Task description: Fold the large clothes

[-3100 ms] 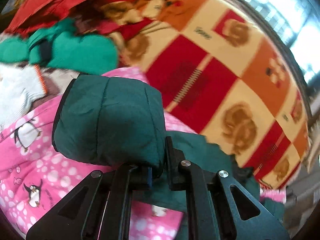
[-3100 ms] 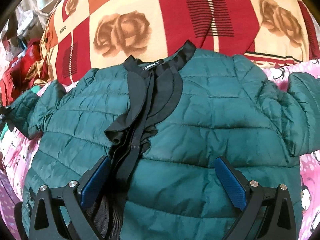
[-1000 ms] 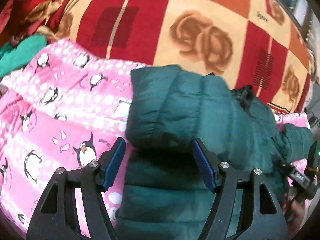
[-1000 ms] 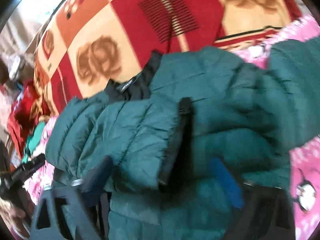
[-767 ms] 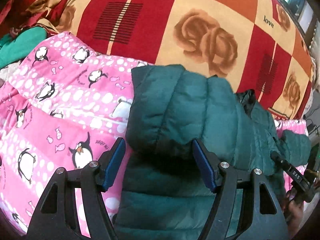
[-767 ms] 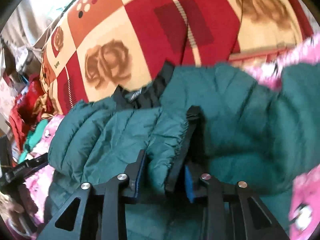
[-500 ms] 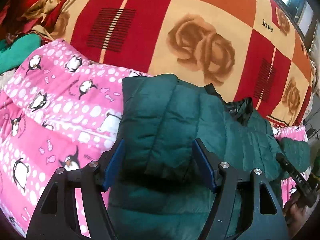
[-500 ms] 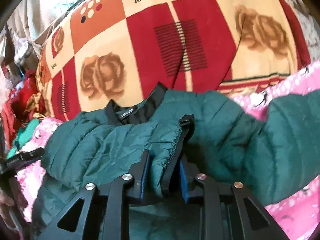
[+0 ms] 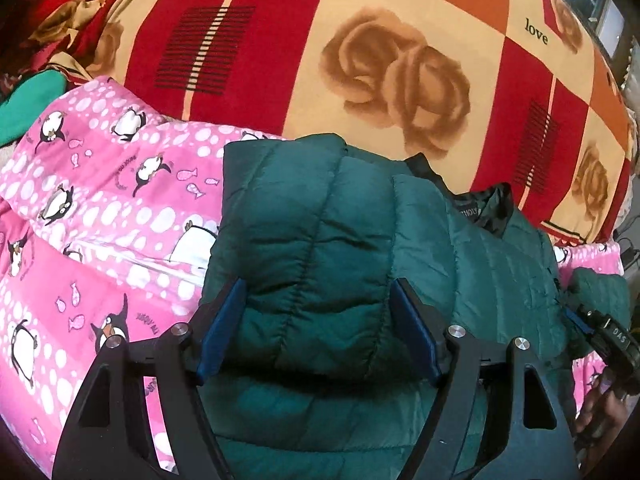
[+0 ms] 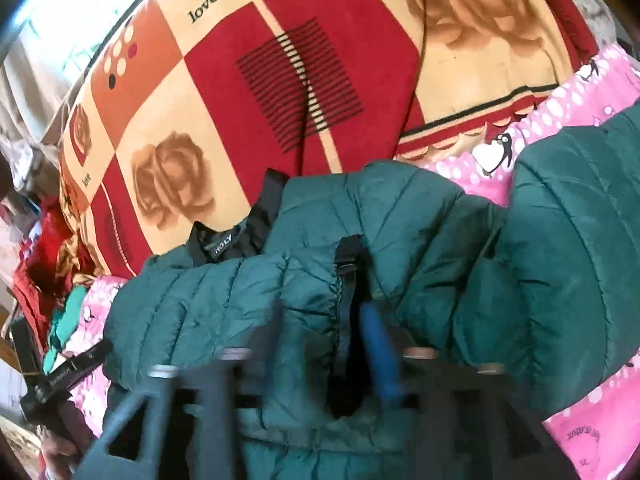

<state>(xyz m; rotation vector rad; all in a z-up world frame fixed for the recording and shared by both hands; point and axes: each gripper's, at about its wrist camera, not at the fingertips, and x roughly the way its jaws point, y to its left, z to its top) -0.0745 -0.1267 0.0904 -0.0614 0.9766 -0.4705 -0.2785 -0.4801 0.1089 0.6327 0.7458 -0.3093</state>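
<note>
In the left wrist view, the green puffer jacket lies on a pink penguin-print quilt, its black collar toward the red, orange and cream rose-patterned blanket behind it. The body's long axis runs from the collar down toward the camera, so the neck points away and the hem is nearest. One sleeve is folded across the chest and lies crosswise to that axis, bulging between the blue pads of the left gripper. Its jaws are spread wide, one on each side of the folded sleeve, not pinching it. At the right edge the right gripper shows small, at the jacket's far side near the other sleeve; its state cannot be told from here. A bright green garment lies at the far left.

In the right wrist view, the jacket again points collar-first at the blanket, the label at the neck just visible. The folded sleeve's black-edged cuff stands upright in the centre. The right gripper is blurred, but its jaws are drawn close and pinch the sleeve's cuff end. The other sleeve lies out to the right over the quilt. The left gripper shows at the lower left edge. A heap of red and green clothes sits at the left.
</note>
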